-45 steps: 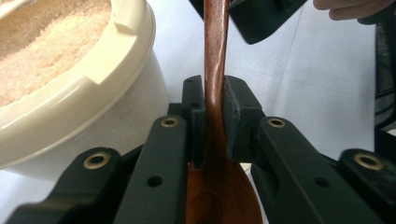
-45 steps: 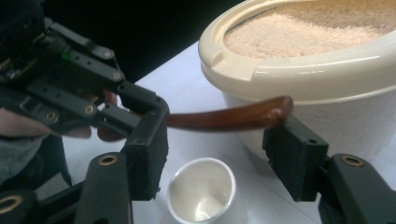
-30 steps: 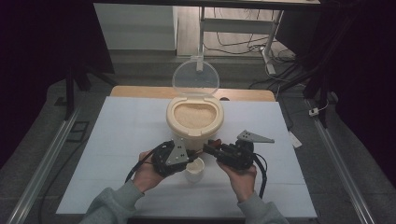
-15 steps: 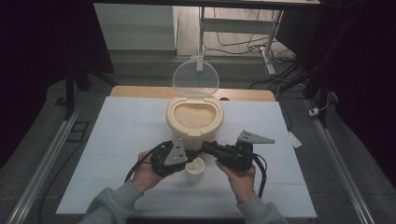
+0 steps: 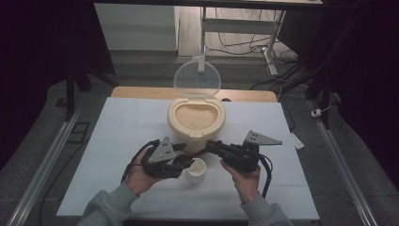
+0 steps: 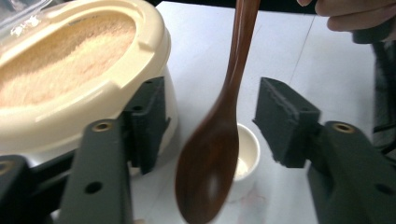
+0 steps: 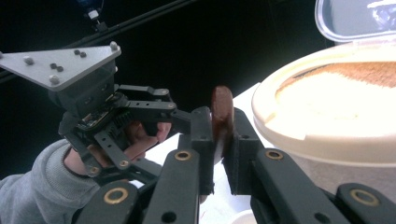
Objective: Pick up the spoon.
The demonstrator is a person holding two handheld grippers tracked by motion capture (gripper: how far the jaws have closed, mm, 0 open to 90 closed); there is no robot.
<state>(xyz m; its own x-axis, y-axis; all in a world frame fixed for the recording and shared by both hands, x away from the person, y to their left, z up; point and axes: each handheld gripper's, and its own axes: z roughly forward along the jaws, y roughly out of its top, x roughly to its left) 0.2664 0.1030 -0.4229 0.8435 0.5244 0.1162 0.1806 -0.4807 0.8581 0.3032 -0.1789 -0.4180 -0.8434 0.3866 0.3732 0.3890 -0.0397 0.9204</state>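
Note:
A dark wooden spoon (image 6: 210,163) hangs bowl-down between the jaws of my left gripper (image 6: 212,99). Those jaws have just been opening and stand clear of the spoon on both sides. My right gripper (image 7: 219,126) is shut on the spoon's handle (image 7: 222,108), which stands edge-on between the pads. In the high view both grippers (image 5: 186,162) (image 5: 212,147) meet over a small white cup (image 5: 196,170), just in front of a cream container (image 5: 195,117) filled with pale grain. The cup (image 6: 245,149) sits right under the spoon's bowl.
The container's clear lid (image 5: 196,77) stands open at the back. The white tabletop (image 5: 117,127) spreads wide to the left and right of the hands. Metal rails (image 5: 42,165) run along both sides, and cables lie on the floor beyond the table.
The left jaws have parted from the spoon. The right jaws have closed on its handle. Neither hand has shifted much.

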